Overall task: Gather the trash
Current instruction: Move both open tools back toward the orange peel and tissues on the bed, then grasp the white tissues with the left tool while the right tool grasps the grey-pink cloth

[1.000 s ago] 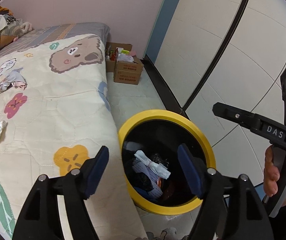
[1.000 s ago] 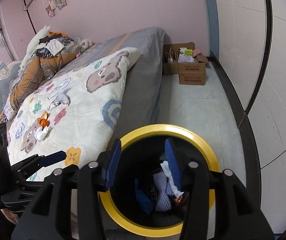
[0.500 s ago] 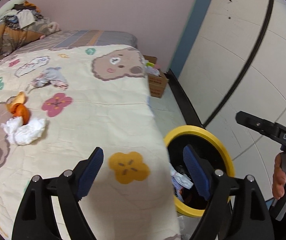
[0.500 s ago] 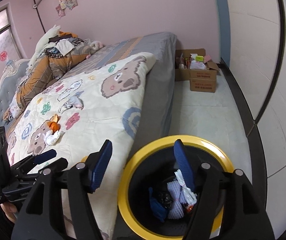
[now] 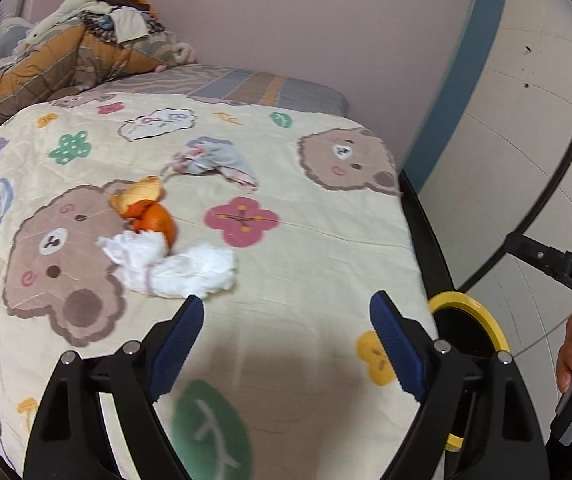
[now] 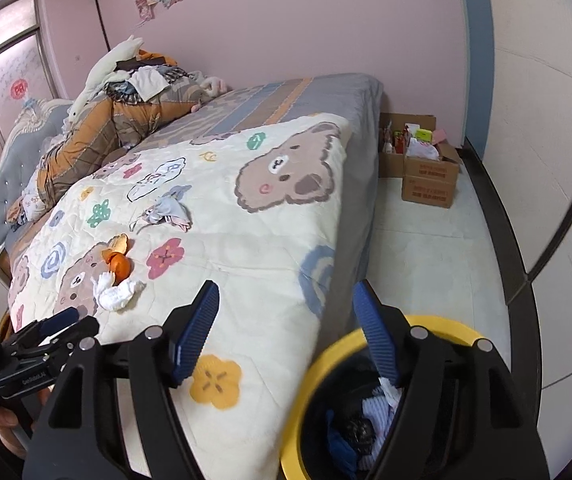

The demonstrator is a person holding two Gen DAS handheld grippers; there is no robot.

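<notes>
We see the left gripper [image 5: 286, 316] empty, fingers well apart, low centre of its frame, just short of the crumpled tissue [image 5: 174, 268]. The orange peel [image 5: 150, 212] touches that tissue on the quilt [image 5: 306, 248]. The right gripper [image 6: 286, 320], jaws just opening, holds nothing above the yellow-rimmed bin [image 6: 306, 380]. Risk: pinching quilt with tissue, or peel rolling away when nudged.

Even indoor light, slight blur, fisheye-warped edges.
</notes>
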